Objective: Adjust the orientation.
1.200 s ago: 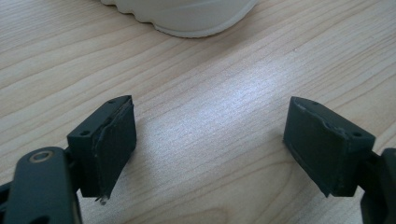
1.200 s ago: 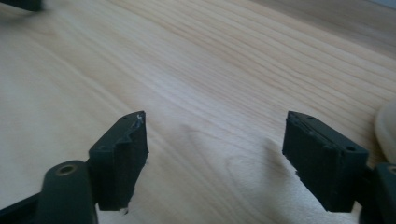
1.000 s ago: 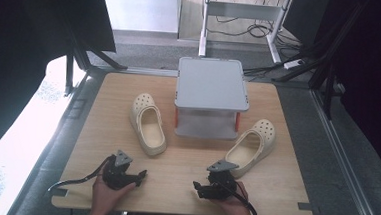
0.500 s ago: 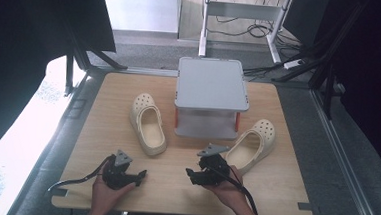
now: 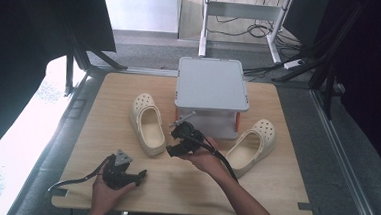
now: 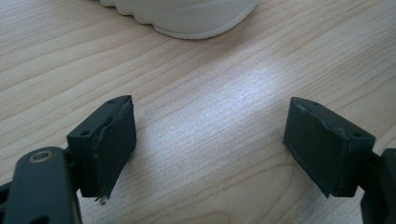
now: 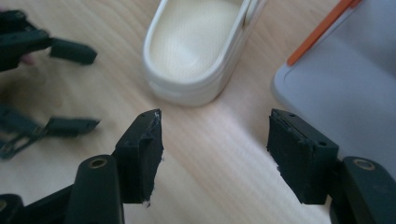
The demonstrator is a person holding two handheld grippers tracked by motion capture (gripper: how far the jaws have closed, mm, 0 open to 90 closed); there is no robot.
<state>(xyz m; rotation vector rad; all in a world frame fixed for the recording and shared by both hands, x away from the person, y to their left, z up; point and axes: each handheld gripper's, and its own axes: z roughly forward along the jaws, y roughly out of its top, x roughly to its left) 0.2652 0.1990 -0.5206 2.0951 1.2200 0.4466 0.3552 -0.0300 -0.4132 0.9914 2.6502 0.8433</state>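
Clearly early. High view: right gripper (image 5: 172, 149) reaching toward heel of left clog (image 5: 148, 123), jaws just narrowing slightly yet spread, nothing between; left gripper (image 5: 142, 174) idle near table (image 5: 273, 202) front edge; right clog (image 5: 251, 146) beside grey stand (image 5: 211, 83). Left gripper view: jaws wide apart, empty. Right gripper view: clog ahead, untouched. Both clogs unmoved; grasping and placing remain.

Both clogs, the left one (image 5: 148, 123) and the right one (image 5: 250, 147), are plain cream with small round holes over the toes. The table (image 5: 103, 107) shows pale wood grain. The stand (image 5: 210, 83) is grey with orange legs. Both grippers (image 5: 172, 150) (image 5: 142, 173) are black.
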